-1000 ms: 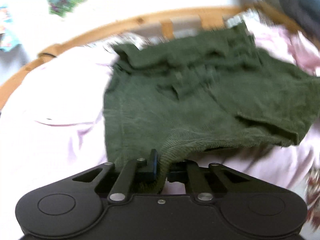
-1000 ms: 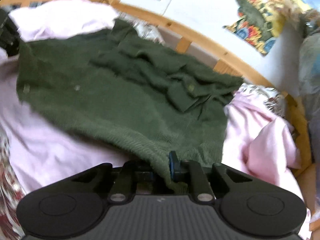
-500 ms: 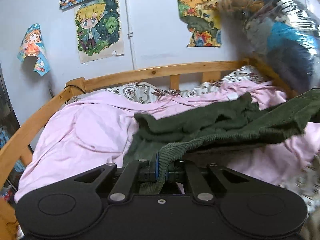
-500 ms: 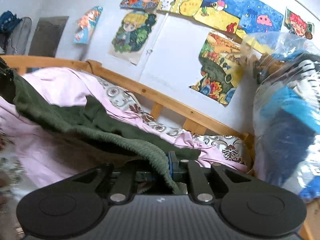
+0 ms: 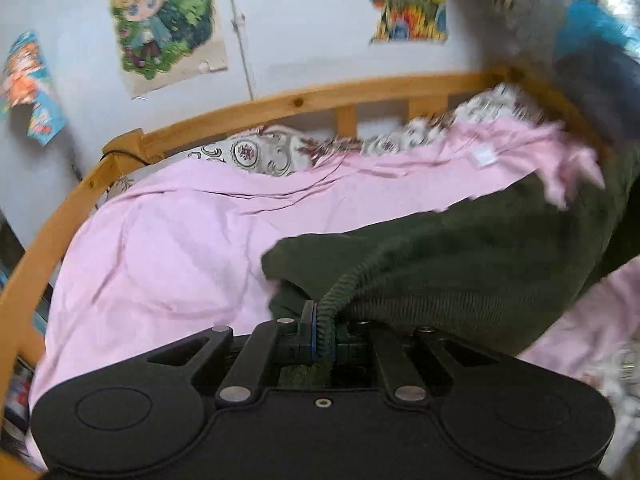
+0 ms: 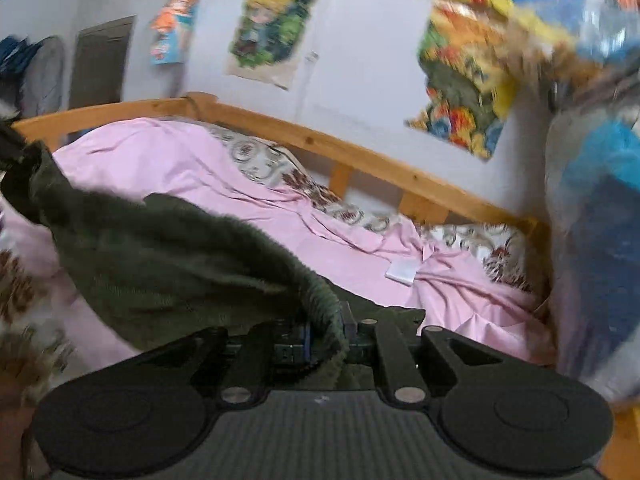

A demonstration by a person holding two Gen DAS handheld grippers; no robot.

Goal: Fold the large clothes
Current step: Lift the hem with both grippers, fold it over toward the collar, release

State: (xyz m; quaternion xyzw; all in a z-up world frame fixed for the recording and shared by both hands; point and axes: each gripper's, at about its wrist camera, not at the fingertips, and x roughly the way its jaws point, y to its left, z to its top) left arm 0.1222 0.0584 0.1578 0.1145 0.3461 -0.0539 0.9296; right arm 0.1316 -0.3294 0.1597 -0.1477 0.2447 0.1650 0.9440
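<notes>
A wooden bed frame (image 5: 280,104) curves across the upper half of both views, with a pink sheet (image 5: 172,248) spread over the middle. A dark green garment (image 5: 480,264) hangs across the centre and right of the left view, and across the left of the right view. The left gripper (image 5: 326,336), bottom centre, is clamped on its ribbed hem. The right gripper (image 6: 326,336), bottom centre, pinches the hem too.

light: soft, even daylight, no hard shadows | glare: none | blur: motion smear on the wall posters (image 6: 464,80) and plastic bag (image 5: 592,52) (worst toward the right edges) | sharp: gripper bodies at the bottom | distortion: fisheye bows the bed rail (image 5: 304,104), corners vignette black
</notes>
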